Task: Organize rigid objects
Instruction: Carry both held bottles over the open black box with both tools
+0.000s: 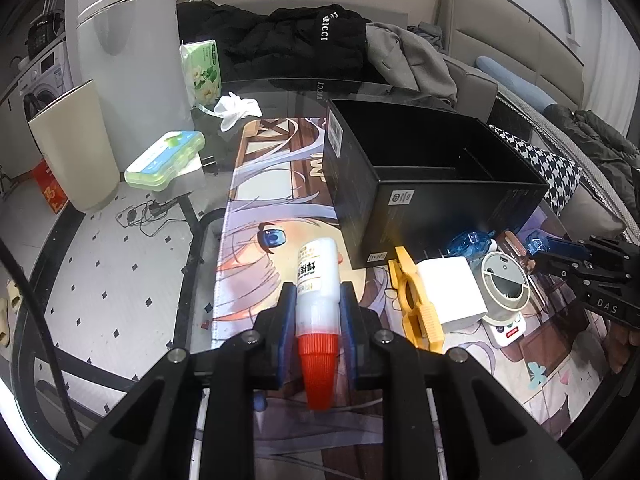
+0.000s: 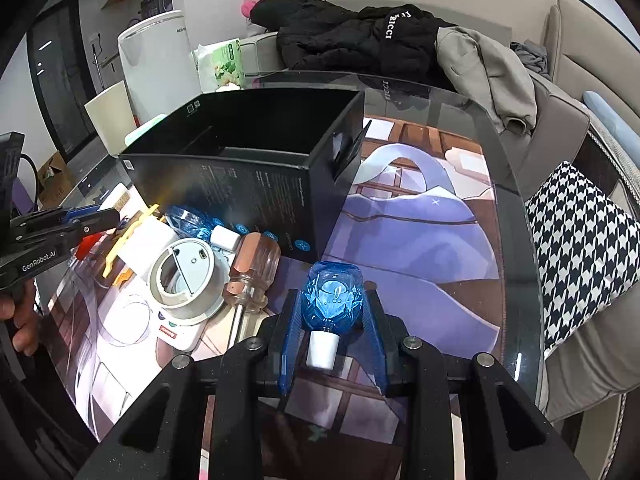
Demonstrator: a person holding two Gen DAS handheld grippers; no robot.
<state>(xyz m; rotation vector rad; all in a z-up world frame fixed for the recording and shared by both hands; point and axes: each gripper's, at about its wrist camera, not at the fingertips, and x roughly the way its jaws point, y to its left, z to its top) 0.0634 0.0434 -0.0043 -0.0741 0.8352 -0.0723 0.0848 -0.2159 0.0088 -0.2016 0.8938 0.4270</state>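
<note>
My left gripper (image 1: pixel 318 294) is shut on a white glue bottle (image 1: pixel 316 276) with a red cap, held over the printed mat. In the right wrist view that gripper (image 2: pixel 106 218) shows at the far left. My right gripper (image 2: pixel 334 300) is shut on a small blue faceted bottle (image 2: pixel 335 296) with a white cap, just right of the pile. An open black box (image 1: pixel 432 168) (image 2: pixel 256 152) stands on the mat behind both. Before it lie a yellow plastic tool (image 1: pixel 416 300), a white cube (image 1: pixel 452 288), a round grey device (image 2: pixel 188 276), a clear-handled screwdriver (image 2: pixel 252 272) and another blue bottle (image 2: pixel 188 220).
The glass table's (image 2: pixel 516 216) curved edge runs on the right, with a sofa and houndstooth cushion (image 2: pixel 580 248) beyond. Dark coats (image 1: pixel 304 48) lie at the back. A tissue pack (image 1: pixel 202 70), green case (image 1: pixel 166 160) and tall white appliance (image 1: pixel 132 72) stand at the left.
</note>
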